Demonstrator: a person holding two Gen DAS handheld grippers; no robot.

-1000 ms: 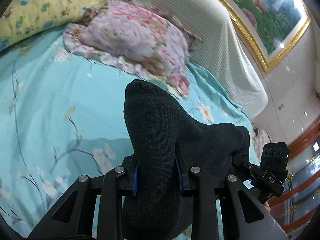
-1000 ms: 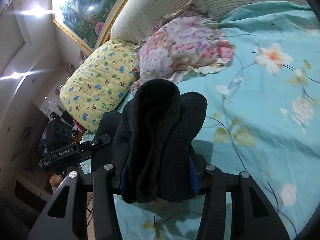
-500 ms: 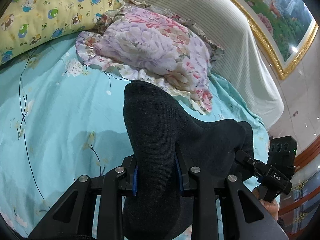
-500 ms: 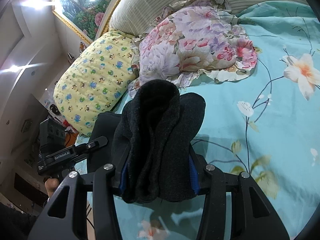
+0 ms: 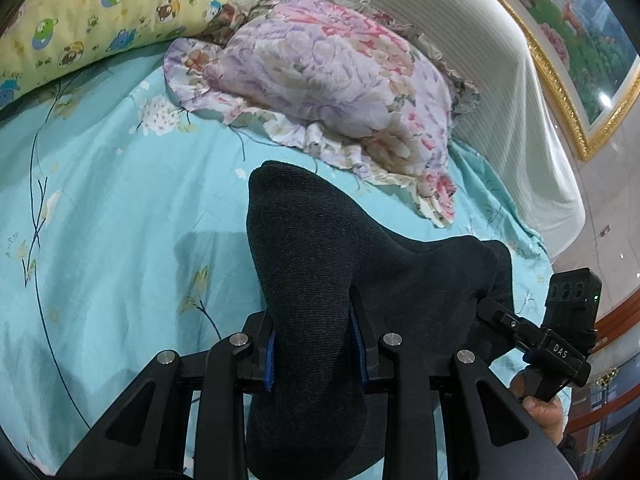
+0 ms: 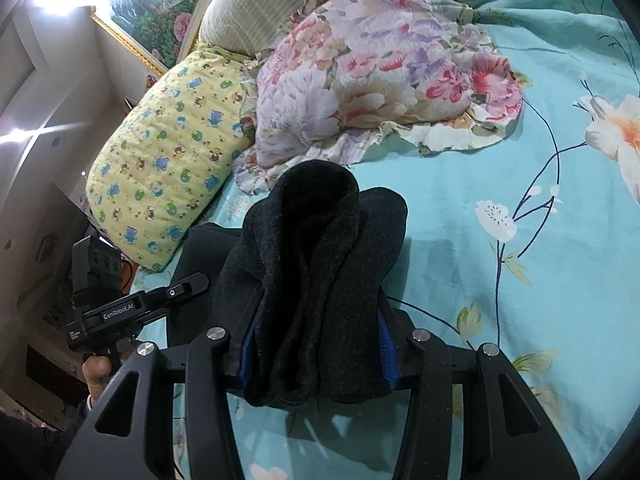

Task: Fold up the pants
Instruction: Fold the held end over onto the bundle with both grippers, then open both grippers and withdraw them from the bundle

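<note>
Dark charcoal knit cloth, the pants, filled the middle of the left wrist view, bunched into a thick hump and pinched between the blue-lined fingers of the left gripper, whose jaws were clamped on that wad. From there the fabric ran off to the right toward the other black hand-held tool, with a person's hand under it, and hung above the turquoise flower-printed bedsheet, near the frilled lilac-and-pink floral pillow and the yellow cartoon-animal pillow. In the right wrist view the same pants showed as several stacked layers standing up between the jaws of the right gripper, which was closed on that thicker bundle; more dark fabric trailed left toward the other tool, above the sheet. Judging by the layers, at least one fold seemed made, and both ends were gathered and lifted. What looked left was to lay the bundle down on the sheet, flatten it and let go; how neat the fold was could not be told, since most of the garment was hidden below the grippers.
</note>
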